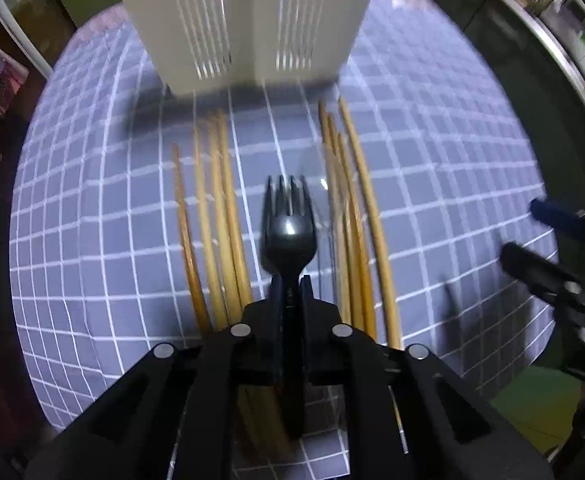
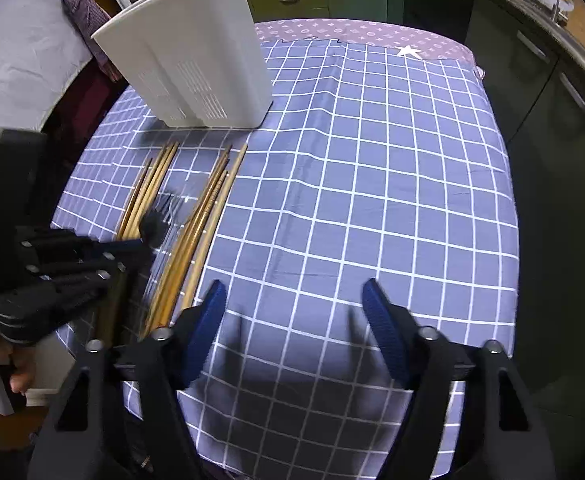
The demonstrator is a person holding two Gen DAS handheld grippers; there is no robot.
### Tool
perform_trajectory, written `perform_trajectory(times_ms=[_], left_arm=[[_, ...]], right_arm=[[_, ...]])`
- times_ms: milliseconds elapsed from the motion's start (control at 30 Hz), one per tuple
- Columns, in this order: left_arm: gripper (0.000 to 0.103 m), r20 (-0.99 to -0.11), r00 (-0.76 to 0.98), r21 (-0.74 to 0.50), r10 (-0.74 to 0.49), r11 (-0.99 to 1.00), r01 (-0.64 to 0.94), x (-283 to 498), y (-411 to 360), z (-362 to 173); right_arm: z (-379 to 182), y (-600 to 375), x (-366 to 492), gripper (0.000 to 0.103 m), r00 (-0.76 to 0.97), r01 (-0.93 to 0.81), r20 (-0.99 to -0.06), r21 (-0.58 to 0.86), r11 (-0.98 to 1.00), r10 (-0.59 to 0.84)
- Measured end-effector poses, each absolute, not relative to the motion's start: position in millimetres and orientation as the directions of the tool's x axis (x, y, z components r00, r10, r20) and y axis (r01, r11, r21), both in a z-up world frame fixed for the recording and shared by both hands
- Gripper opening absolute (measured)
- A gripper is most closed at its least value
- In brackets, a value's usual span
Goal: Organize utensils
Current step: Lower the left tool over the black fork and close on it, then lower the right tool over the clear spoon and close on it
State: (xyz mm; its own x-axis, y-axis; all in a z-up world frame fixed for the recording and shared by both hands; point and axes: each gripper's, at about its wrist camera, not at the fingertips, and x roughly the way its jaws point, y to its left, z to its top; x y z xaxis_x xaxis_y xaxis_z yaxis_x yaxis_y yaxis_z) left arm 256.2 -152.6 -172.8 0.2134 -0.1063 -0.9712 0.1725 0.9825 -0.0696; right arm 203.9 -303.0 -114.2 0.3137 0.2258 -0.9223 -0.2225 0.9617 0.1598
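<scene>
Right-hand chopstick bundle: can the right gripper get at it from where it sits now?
Probably yes. The right gripper is open and empty over bare cloth, and the chopsticks lie just beside its left finger, uncovered.

Black fork point(image 1: 288, 232): one
Chopsticks, left cluster point(image 1: 212, 216): about four
Chopsticks, right cluster point(image 1: 356, 216): about five, overlapping, exact count uncertain
White utensil holder point(image 2: 196, 68): one
Checked tablecloth point(image 2: 372, 200): one

No readable text, label, brand name or number is shown; only a white star point(image 2: 408, 51) is printed on the patterned cloth border point(image 2: 356, 34).
</scene>
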Motion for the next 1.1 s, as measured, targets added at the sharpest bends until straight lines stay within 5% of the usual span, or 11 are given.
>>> perform_trajectory(times_ms=[200, 467, 1100], left_arm=[[0.009, -0.886, 0.391, -0.198, -0.249, 0.966, 0.166, 245, -134, -129], [0.009, -0.779, 0.569, -0.192, -0.263, 0.964, 0.184, 214, -100, -88], [0.009, -0.746, 0.597, -0.192, -0.296, 0.953, 0.232, 191, -69, -80]], right_arm=[[-116, -290, 211, 0.034, 0.254, -0.22, -0.942, 0.166, 0.961, 0.221], [-126, -231, 233, 0.023, 0.131, -0.238, -0.947, 0.259, 0.936, 0.295], [-154, -173, 265, 0.018, 0.006, -0.13, -0.98, 0.196, 0.972, 0.198]])
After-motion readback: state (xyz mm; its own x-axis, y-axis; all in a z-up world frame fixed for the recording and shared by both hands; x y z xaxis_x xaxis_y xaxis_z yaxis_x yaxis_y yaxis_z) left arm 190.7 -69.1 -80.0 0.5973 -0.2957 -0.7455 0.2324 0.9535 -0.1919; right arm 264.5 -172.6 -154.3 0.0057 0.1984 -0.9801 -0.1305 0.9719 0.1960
